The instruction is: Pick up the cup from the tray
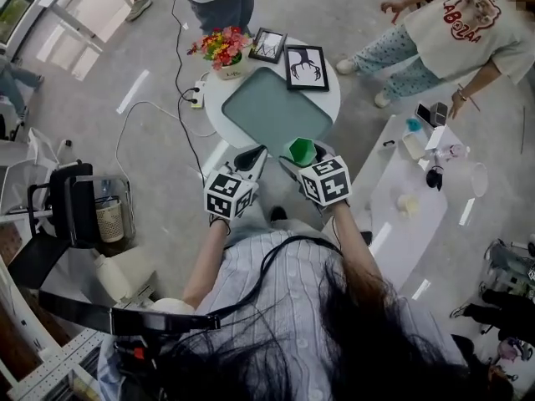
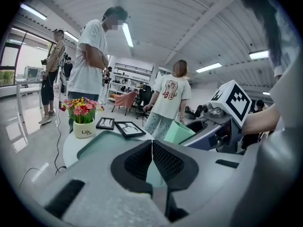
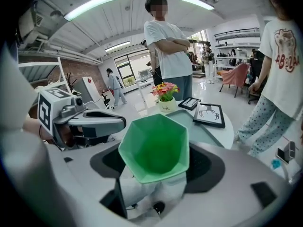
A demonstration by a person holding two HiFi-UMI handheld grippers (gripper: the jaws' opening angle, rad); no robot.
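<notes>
A green faceted cup (image 1: 301,150) (image 3: 155,148) sits between the jaws of my right gripper (image 1: 305,159) (image 3: 156,169), which is shut on it; the cup is held in the air, off the tray, at the near side of the round white table. The grey-green tray (image 1: 276,109) (image 2: 102,143) (image 3: 196,126) lies bare on that table. My left gripper (image 1: 249,159) (image 2: 152,162) hovers beside the right one, its jaws shut with nothing between them. From the left gripper view the cup (image 2: 179,132) shows to the right.
On the round table (image 1: 328,103) stand a flower pot (image 1: 224,50) and two framed pictures (image 1: 306,67). People stand around it. A long white table (image 1: 410,215) with small items is at the right, a chair (image 1: 58,215) at the left, cables on the floor.
</notes>
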